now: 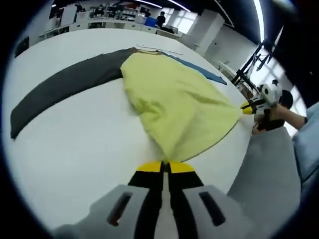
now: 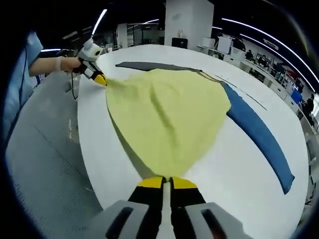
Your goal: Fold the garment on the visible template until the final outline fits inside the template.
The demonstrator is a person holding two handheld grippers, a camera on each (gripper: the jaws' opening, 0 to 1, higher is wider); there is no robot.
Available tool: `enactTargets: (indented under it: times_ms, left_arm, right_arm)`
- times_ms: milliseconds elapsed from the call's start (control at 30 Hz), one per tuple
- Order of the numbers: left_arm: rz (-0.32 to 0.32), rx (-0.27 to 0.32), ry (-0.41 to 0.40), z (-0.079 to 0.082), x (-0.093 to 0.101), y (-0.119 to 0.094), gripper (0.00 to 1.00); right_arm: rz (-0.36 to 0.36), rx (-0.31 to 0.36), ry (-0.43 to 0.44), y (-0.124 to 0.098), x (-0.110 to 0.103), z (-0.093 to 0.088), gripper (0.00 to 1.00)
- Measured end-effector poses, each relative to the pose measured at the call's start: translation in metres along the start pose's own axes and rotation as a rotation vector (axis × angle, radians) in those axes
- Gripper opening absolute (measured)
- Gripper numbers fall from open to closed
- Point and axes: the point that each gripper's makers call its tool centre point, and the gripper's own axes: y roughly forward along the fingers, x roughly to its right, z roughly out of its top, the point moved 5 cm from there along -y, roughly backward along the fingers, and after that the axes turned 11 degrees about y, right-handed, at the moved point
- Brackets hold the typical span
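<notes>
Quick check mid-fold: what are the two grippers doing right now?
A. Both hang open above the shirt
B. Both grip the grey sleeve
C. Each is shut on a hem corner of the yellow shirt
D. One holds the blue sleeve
C: the left gripper and the right gripper each pinch a corner of the yellow shirt, jaws closed on the cloth.

bare white table point(image 1: 75, 149) open around garment point(image 1: 179, 107), dark sleeve point(image 1: 65, 84) lying across far side
</notes>
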Motion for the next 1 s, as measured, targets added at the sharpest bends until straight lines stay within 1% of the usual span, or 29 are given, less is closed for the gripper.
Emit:
enactTargets:
  times_ms: [33, 67, 133, 167, 233, 333, 400, 433, 467, 500, 700, 733, 767, 833, 867, 900, 933, 967, 1000]
  left_arm:
    - [-0.002, 0.005, 0.006, -0.001, 0.001, -0.001, 0.0]
    - [-0.011, -0.005, -0.026, -0.004, 0.005, -0.002, 0.0]
    - [-0.008, -0.003, -0.028, -0.006, 0.008, -0.003, 0.0]
    - [-0.017, -0.018, -0.069, -0.008, 0.011, -0.004, 0.0]
    - [-0.033, -0.006, -0.074, -0.009, 0.014, -0.004, 0.0]
    - [-0.011, -0.028, -0.077, -0.016, 0.01, -0.003, 0.0]
    - [-0.007, -0.031, -0.09, -0.018, 0.008, -0.002, 0.0]
    - [-0.003, -0.003, -0.084, -0.014, 0.007, -0.001, 0.0]
    - [-0.002, -0.021, -0.091, -0.016, 0.007, -0.003, 0.0]
    - [0.004, -0.025, -0.09, -0.015, 0.006, -0.003, 0.0]
    - [0.001, -0.047, -0.09, -0.016, 0.006, -0.005, 0.0]
    - [-0.006, -0.039, -0.088, -0.016, 0.006, -0.005, 0.0]
    - [-0.009, -0.05, -0.109, -0.017, 0.008, -0.006, 0.0]
    - [-0.013, -0.055, -0.093, -0.017, 0.01, -0.006, 0.0]
    - [-0.014, -0.057, -0.102, -0.018, 0.01, -0.006, 0.0]
    - [-0.018, -0.056, -0.105, -0.018, 0.011, -0.005, 0.0]
    - [-0.021, -0.054, -0.11, -0.018, 0.01, -0.006, 0.0]
    - [-0.023, -0.056, -0.12, -0.018, 0.01, -0.005, 0.0]
    - [-0.03, -0.062, -0.122, -0.018, 0.011, -0.005, 0.0]
  right_arm:
    - [0.004, 0.002, -0.006, 0.0, -0.001, 0.0, 0.0]
    - [0.012, 0.006, -0.013, -0.001, -0.002, 0.002, 0.0]
    - [0.017, 0.011, -0.024, -0.002, -0.004, 0.004, 0.0]
    - [0.016, 0.013, -0.034, -0.002, -0.004, 0.006, 0.0]
    - [0.025, 0.024, -0.046, -0.004, -0.005, 0.01, 0.0]
    - [0.045, 0.016, -0.058, -0.003, -0.007, 0.009, 0.0]
    - [0.066, -0.034, -0.065, 0.002, -0.008, 0.001, 0.0]
    - [0.057, -0.042, -0.084, 0.006, -0.006, -0.002, 0.0]
    - [0.053, -0.058, -0.079, 0.008, -0.004, -0.006, 0.0]
    - [0.05, -0.066, -0.07, 0.009, -0.003, -0.008, 0.0]
    - [0.049, -0.088, -0.041, 0.014, 0.003, -0.016, 0.0]
    - [0.05, -0.094, -0.038, 0.015, 0.003, -0.017, 0.0]
    - [0.049, -0.096, -0.041, 0.015, 0.003, -0.018, 0.0]
    - [0.048, -0.099, -0.045, 0.014, 0.003, -0.019, 0.0]
    - [0.048, -0.101, -0.047, 0.014, 0.003, -0.019, 0.0]
    - [0.046, -0.108, -0.053, 0.014, 0.004, -0.02, 0.0]
    - [0.039, -0.136, -0.068, 0.014, 0.005, -0.024, 0.0]
    - [0.029, -0.106, -0.078, 0.012, 0.005, -0.023, 0.0]
    - [0.034, -0.108, -0.084, 0.011, 0.006, -0.023, 0.0]
